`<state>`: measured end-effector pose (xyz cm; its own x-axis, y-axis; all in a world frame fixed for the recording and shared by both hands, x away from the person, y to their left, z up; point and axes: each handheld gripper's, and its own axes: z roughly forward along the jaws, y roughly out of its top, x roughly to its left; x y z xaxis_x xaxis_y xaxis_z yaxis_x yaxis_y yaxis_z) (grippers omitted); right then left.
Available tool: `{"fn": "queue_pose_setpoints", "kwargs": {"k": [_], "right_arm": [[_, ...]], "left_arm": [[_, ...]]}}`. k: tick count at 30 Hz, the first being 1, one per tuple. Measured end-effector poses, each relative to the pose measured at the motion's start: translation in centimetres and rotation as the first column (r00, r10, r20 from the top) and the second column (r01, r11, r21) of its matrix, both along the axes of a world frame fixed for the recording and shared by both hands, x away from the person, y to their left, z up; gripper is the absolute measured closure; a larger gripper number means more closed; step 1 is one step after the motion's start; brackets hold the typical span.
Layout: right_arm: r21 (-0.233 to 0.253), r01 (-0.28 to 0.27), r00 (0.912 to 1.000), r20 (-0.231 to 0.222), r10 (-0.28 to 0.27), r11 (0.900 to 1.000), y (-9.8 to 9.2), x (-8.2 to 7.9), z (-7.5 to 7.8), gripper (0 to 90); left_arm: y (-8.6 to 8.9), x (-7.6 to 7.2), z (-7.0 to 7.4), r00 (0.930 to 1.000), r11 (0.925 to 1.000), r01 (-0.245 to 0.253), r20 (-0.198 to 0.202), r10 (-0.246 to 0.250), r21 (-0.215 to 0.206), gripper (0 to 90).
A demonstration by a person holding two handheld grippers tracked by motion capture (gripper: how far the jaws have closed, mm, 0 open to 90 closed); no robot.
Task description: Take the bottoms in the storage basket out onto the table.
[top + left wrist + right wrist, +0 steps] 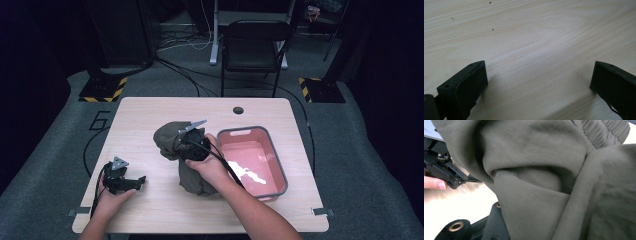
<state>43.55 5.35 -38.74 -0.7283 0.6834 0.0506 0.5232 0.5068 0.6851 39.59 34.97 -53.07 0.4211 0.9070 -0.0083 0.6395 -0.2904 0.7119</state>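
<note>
Olive-green garment: a crumpled sweatshirt-like piece [182, 150] with a ribbed cuff or hem, bunched on the light wooden table [150, 107] directly under and around the right gripper; part of the heap trails back toward the person beneath the right hand.
Right gripper: [192, 137] pushed into the top of the garment, grey three-cornered plate uppermost, cable running back along the forearm.
Right gripper's jaws: in the right gripper view the olive fabric [554, 182] drapes over them and hides the tips, so I cannot tell whether they pinch the cloth or stand apart.
Right hand: [210, 167] wrapped round the gripper's rear, resting against the cloth.
Left gripper: [131, 182] low on the table, well apart from the garment, on the side away from the basin.
Left gripper's jaws: spread wide in the left gripper view, bare wood grain [531, 45] between the two black pads, nothing caught between them.
Left hand: [112, 197] holding its gripper from behind, near the table's near edge.
Pink basin: [272, 150] grey-rimmed plastic tub just beside the right gripper, on the side away from the left gripper; its inside looks glossy and holds no cloth.
</note>
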Motion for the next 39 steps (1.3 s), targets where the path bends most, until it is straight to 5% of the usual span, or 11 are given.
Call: {"fn": "queue_pose_setpoints", "kwargs": {"k": [39], "right_arm": [[-0.030,0.045,0.9984,-0.033,-0.046,0.999,1.2,0.9,-5.0,59.8]], "left_arm": [[0.0,0.0,0.0,1.0000,1.0000,-0.002,0.003,0.002,-0.004,0.6]]}}
